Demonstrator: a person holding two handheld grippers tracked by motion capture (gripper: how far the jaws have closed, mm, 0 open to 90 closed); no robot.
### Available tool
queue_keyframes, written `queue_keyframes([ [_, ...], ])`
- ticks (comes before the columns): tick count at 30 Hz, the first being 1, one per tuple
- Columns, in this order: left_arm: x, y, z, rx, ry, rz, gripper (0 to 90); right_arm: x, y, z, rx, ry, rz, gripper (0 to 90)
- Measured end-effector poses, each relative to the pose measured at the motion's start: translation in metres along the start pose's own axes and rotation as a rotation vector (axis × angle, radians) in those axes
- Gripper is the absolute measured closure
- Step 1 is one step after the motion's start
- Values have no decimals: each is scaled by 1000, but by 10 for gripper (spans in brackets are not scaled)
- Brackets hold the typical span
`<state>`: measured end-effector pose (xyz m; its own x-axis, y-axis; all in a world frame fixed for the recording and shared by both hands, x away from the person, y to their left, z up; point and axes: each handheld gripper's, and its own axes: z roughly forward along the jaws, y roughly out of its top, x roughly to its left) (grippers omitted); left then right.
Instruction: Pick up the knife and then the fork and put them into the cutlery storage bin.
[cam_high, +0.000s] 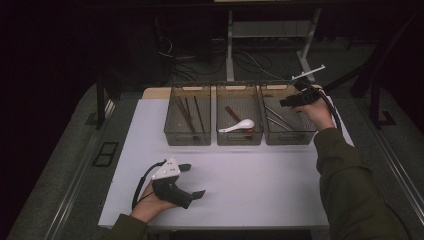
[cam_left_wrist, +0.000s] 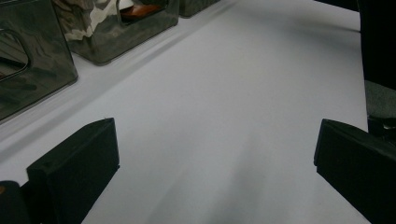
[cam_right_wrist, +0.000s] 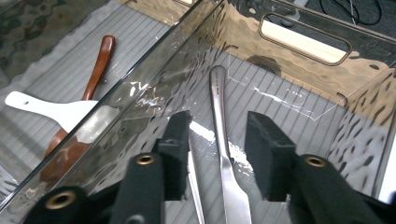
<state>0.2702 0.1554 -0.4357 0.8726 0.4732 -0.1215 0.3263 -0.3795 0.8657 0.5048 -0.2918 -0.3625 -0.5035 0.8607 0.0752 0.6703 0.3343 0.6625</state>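
**Operator:** Where does my right gripper (cam_right_wrist: 217, 154) stand just now?

**Spotter:** Your right hand (cam_high: 314, 111) has it over the right-hand bin (cam_high: 305, 137) of the three clear ones at the far side of the table (cam_high: 260, 185). The jaws are parted, and a steel utensil handle (cam_right_wrist: 223, 149) lies on the ribbed floor of that bin between them. The pads are not pressing on it, so you hold nothing. A second thin steel piece (cam_right_wrist: 195, 186) lies just beside the first, close under the jaw on the left of the right gripper view.

**Operator:** How will that handle behave if you have me take it?

**Spotter:** I judge it stiff, fairly light, and slick: polished metal lying flat on ridges. Close across its narrow width near the middle of the handle, where it is straight, and squarely, or it may skate out or turn in the pads. Mind you catch one piece, not both. Which end is the working end I cannot tell; it is cut off at the bottom of the view.

**Operator:** And my left?

**Spotter:** Your left gripper (cam_high: 192, 181) rests low over the bare table near you, jaws wide apart and empty. The white spoon (cam_high: 239, 126) and the brown one (cam_right_wrist: 81, 100) sit in the middle bin (cam_high: 239, 139).
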Motion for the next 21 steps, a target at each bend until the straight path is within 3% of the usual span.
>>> queue_keyframes([
  [6, 0, 0, 0, 2, 1, 1, 0, -1, -5, -7, -65, 29, 27, 450],
  [15, 2, 0, 1, 3, 7, 0, 0, 1, -20, -21, -135, 48, 47, 368],
  [21, 4, 0, 1, 4, 11, 0, 0, 7, -33, -29, -162, 44, 38, 321],
])
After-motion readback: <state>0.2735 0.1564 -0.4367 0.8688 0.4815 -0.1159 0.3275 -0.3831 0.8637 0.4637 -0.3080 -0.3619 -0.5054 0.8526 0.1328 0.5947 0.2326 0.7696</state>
